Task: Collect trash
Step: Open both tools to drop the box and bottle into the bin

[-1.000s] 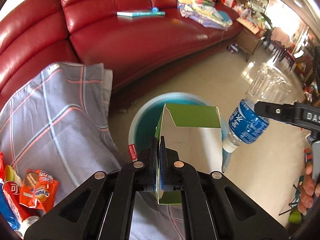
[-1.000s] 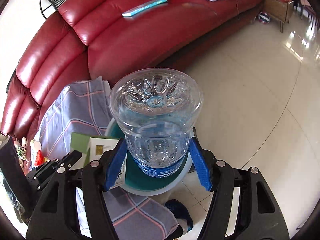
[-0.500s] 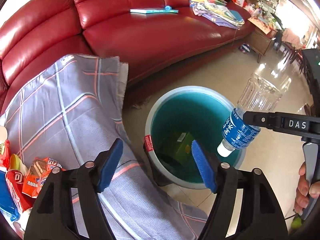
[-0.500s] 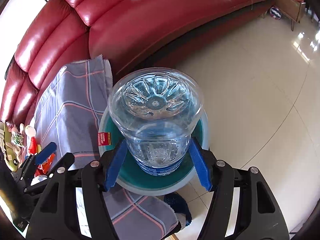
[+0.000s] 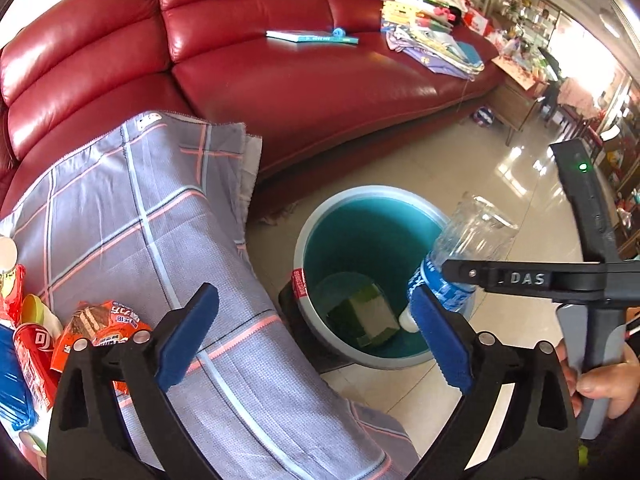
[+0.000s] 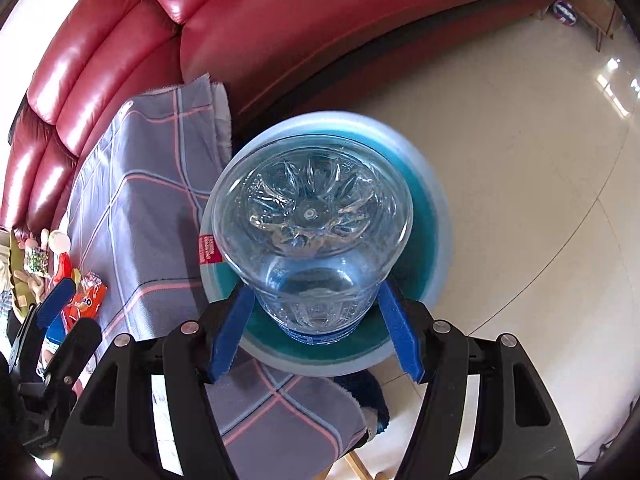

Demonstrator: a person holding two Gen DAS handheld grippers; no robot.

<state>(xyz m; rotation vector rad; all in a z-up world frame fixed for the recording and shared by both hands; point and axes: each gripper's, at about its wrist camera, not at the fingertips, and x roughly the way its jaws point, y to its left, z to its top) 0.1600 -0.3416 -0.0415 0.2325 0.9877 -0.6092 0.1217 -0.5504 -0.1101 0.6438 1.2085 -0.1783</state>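
A teal bin [image 5: 370,236] stands on the floor beside the cloth-covered table [image 5: 132,216]. A green carton [image 5: 362,314] lies at its bottom. My left gripper [image 5: 312,328] is open and empty above the table edge by the bin. My right gripper [image 6: 314,330] is shut on a clear plastic bottle [image 6: 312,216] with a blue label, held cap down over the bin [image 6: 424,208]; the bottle also shows in the left wrist view [image 5: 460,256]. Snack wrappers [image 5: 104,320] and a red can [image 5: 34,352] lie on the table at the left.
A red leather sofa [image 5: 304,80] runs behind the table and bin, with a book [image 5: 312,37] and a pile of papers [image 5: 432,44] on it. Tiled floor [image 6: 520,160] lies to the right of the bin.
My left gripper opened and dropped the green carton into the bin, then drew back. My right gripper lowered the bottle over the bin's mouth.
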